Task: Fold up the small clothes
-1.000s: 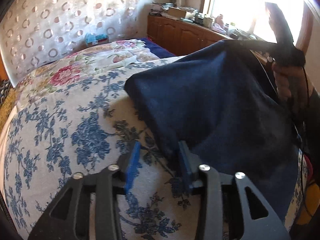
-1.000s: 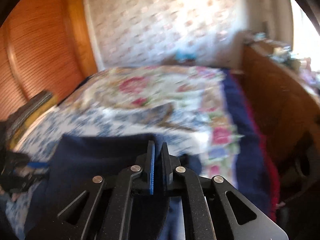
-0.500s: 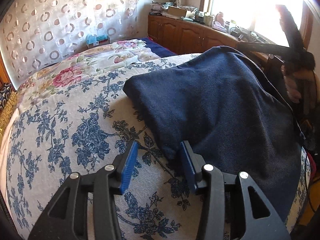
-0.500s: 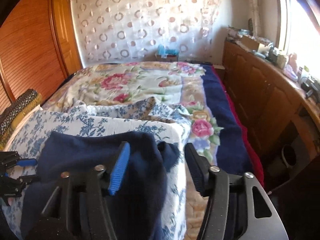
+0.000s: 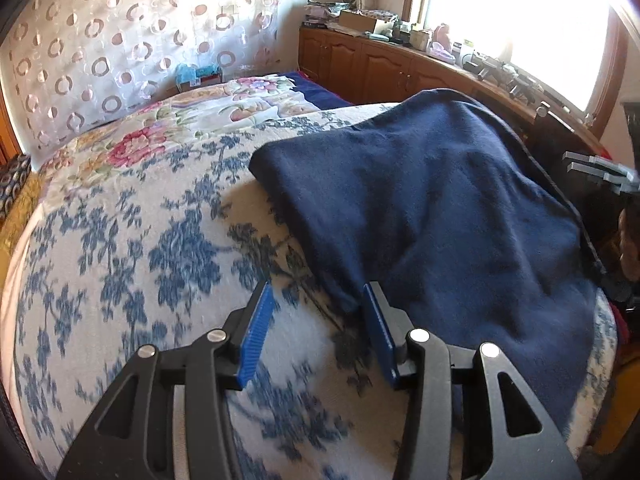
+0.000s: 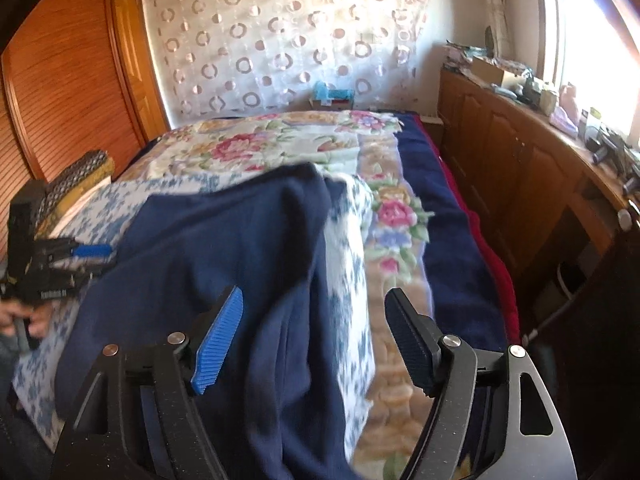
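Observation:
A navy blue garment (image 5: 440, 208) lies spread on a raised blue-flowered quilt (image 5: 140, 260); in the right wrist view its near side (image 6: 224, 240) hangs over the quilt's edge. My left gripper (image 5: 316, 288) is open at the garment's near left corner. The cloth's edge reaches up to its right finger (image 5: 378, 328), and neither pad presses on it. My right gripper (image 6: 315, 294) hovers over the garment's draped side with its jaws opening wide and touching no cloth. The left gripper (image 6: 80, 252) also shows at the left of the right wrist view, with a hand on its handle.
A flowered bedspread (image 6: 260, 148) and a navy blanket (image 6: 448, 220) cover the bed beyond the quilt. A wooden cabinet (image 6: 520, 152) with clutter on top runs along the right under a bright window. Wooden wardrobe doors (image 6: 60, 80) and a patterned pillow (image 6: 80, 168) are at left.
The right gripper let go of the garment's lifted far edge, opened wide and drew back to the right. The garment dropped flat onto the quilt. The left jaws widened slightly.

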The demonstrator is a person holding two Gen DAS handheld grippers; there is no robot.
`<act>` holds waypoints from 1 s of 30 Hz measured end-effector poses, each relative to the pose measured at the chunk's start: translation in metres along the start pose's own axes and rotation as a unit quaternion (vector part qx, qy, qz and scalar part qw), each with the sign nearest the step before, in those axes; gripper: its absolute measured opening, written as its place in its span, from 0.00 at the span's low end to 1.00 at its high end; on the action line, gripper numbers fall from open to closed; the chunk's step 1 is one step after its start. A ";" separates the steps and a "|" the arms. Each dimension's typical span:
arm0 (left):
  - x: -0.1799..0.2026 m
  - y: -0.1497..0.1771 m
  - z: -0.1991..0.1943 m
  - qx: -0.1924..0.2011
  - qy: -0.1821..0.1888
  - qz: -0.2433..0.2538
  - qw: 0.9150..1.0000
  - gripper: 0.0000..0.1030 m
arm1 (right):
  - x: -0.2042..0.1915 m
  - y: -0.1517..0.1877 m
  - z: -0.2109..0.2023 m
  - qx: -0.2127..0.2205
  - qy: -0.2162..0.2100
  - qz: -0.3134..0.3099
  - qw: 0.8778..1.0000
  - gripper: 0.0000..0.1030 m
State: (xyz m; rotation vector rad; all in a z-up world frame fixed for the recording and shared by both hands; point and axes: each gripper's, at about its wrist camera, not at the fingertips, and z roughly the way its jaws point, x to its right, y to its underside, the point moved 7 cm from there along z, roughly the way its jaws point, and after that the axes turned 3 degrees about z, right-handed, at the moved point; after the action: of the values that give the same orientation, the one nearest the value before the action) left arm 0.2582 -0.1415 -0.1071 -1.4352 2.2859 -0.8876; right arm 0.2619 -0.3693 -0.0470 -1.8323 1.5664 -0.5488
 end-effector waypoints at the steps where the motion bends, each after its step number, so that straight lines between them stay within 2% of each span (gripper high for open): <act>1: 0.002 0.003 -0.006 0.004 0.003 -0.003 1.000 0.45 | 0.000 0.006 -0.003 -0.002 0.001 0.000 1.000 0.73; 5: 0.021 0.015 -0.040 0.027 0.028 -0.017 0.999 0.45 | -0.005 0.032 -0.016 -0.016 -0.020 0.006 1.000 0.73; 8: 0.040 0.028 -0.061 0.036 0.050 -0.025 0.998 0.45 | -0.007 0.047 -0.025 -0.015 -0.011 0.005 1.000 0.73; 11: 0.059 0.038 -0.073 0.039 0.057 -0.020 0.997 0.45 | -0.006 0.060 -0.031 -0.016 -0.012 0.009 1.000 0.73; 15: 0.080 0.050 -0.077 0.034 0.055 -0.006 0.998 0.45 | -0.003 0.078 -0.036 -0.019 0.004 0.007 1.000 0.73; 19: 0.096 0.062 -0.075 0.020 0.057 -0.001 0.998 0.45 | 0.007 0.092 -0.036 -0.027 0.000 0.026 0.999 0.73; 24: 0.111 0.078 -0.070 -0.001 0.067 0.011 0.998 0.45 | 0.013 0.109 -0.028 -0.039 -0.038 0.061 0.997 0.73; 30: 0.116 0.090 -0.064 -0.016 0.093 -0.007 0.996 0.45 | 0.011 0.110 -0.023 -0.041 -0.042 0.066 0.996 0.73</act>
State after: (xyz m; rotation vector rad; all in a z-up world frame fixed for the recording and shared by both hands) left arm 0.1071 -0.1945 -0.1079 -1.4383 2.4368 -1.0323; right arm 0.1711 -0.3924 -0.1107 -1.7710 1.6601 -0.3462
